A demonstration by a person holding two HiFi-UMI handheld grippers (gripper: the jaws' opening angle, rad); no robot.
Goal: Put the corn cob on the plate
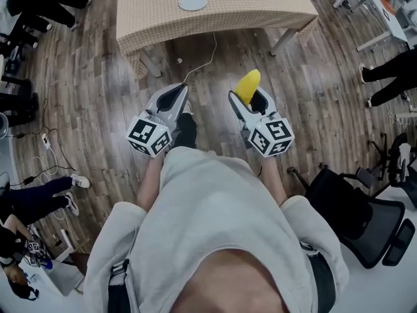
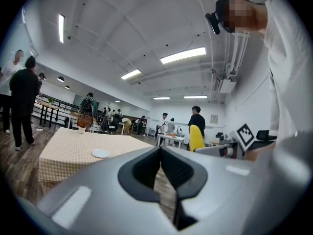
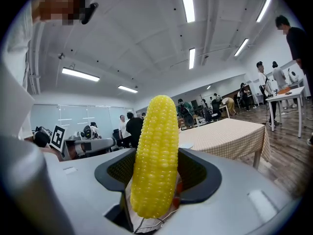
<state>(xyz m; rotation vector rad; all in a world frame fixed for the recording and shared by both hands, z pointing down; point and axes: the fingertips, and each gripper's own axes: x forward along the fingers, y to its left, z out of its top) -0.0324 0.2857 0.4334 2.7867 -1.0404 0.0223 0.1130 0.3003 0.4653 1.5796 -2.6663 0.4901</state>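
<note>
Bright yellow corn cob (image 3: 155,155), plump with neat rows of kernels, stands upright, clamped between the jaws of the right gripper (image 1: 249,102). Left gripper (image 2: 160,155) has its jaws pressed together, holding nothing. White plate (image 1: 193,1) lies on the checked tabletop (image 1: 260,5), well apart.

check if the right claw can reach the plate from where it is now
Probably not yet. The right claw, shut on the corn cob, hangs over the floor short of the table that bears the plate. Nothing blocks the way; a step forward should do.
</note>
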